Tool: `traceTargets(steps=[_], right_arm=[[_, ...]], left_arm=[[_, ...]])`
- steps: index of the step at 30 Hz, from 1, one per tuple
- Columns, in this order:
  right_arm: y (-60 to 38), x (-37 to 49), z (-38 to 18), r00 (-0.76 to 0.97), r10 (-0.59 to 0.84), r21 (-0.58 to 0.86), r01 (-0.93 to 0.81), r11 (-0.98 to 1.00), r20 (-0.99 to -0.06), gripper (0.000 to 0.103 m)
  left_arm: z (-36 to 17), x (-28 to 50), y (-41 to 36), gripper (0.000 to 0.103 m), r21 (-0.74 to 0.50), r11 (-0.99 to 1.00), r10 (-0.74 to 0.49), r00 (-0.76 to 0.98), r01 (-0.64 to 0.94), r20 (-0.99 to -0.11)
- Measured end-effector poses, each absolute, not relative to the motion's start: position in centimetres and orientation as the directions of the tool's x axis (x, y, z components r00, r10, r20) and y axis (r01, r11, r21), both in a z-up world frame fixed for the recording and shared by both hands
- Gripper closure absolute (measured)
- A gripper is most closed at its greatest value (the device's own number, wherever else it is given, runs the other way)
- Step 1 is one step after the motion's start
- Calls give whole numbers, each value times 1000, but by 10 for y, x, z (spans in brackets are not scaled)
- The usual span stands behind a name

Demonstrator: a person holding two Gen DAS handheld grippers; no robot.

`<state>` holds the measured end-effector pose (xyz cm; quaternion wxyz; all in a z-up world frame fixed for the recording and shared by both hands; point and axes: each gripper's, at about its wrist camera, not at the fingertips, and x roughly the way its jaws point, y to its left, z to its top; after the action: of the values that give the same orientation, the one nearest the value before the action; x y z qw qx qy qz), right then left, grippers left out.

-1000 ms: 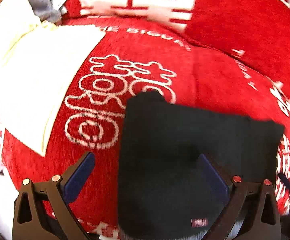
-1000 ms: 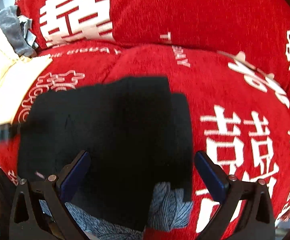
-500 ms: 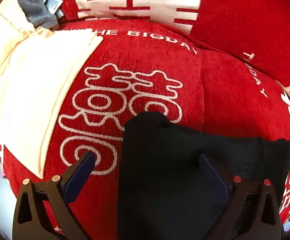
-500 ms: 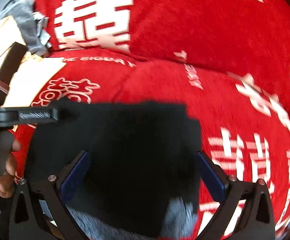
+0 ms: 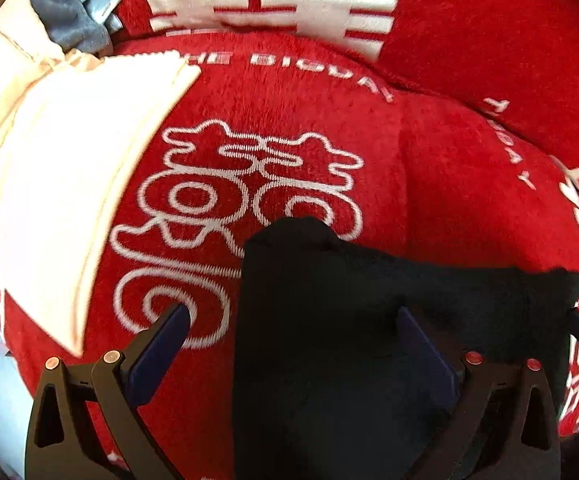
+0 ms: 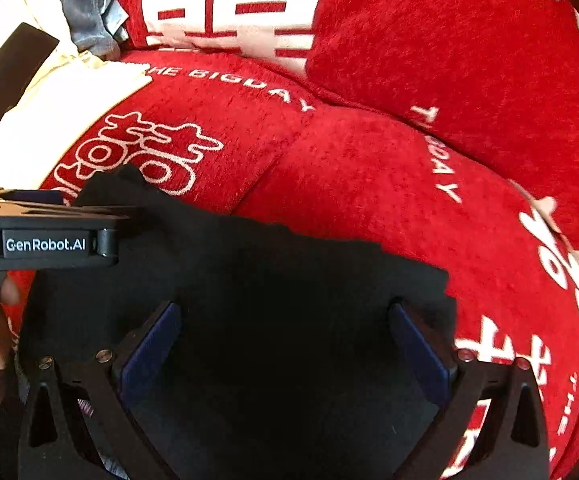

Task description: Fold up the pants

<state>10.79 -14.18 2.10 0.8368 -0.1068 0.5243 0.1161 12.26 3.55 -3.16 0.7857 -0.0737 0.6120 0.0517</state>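
Pants [image 5: 329,320] folded on red cushion [image 5: 289,120]; left gripper [image 5: 289,328] and right gripper [image 6: 285,324] spread wide, low over fabric

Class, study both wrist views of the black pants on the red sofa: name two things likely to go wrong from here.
1. Both the left gripper and right gripper are open over the black pants, so a closing pinch may catch only the top layer.
2. The red cushion bulges, so the fold may slide or sag.
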Motion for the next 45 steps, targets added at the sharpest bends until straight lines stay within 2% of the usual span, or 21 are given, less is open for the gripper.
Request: traceTargets(steps=[5,10,14,21,26,31,39,45], right_arm=[[-152,59,22,415,107,-10,-270,963,-903,0],[-160,20,19,448,41,-77,-242,967,-893,0],[-169,3,17,415,60,-27,-202,979,-908,0],[-177,-5,42,420,73,22,-125,992,-905,0],[-171,-1,62,451,-17,-66,-93,993,-892,0],[-171,-2,63,449,-31,-79,-89,993,-893,0],[-171,-2,54,424,-46,-87,-77,993,-904,0],[-167,-2,49,415,-58,-101,-82,991,-908,0]], left_arm=[[-28,77,24,0,-57,989,-24,237,-133,-971],[-30,39,14,0,-51,991,-19,257,-120,-966],[-24,22,10,0,-41,992,-7,272,-119,-962],[4,4,0,0,-15,996,16,324,-93,-946],[23,-5,-7,0,-34,997,-6,367,-70,-930],[16,-4,-6,0,-24,997,-2,307,-70,-952],[6,-11,-3,0,24,994,55,295,-108,-954],[4,-15,-6,0,15,994,48,304,-111,-952]])
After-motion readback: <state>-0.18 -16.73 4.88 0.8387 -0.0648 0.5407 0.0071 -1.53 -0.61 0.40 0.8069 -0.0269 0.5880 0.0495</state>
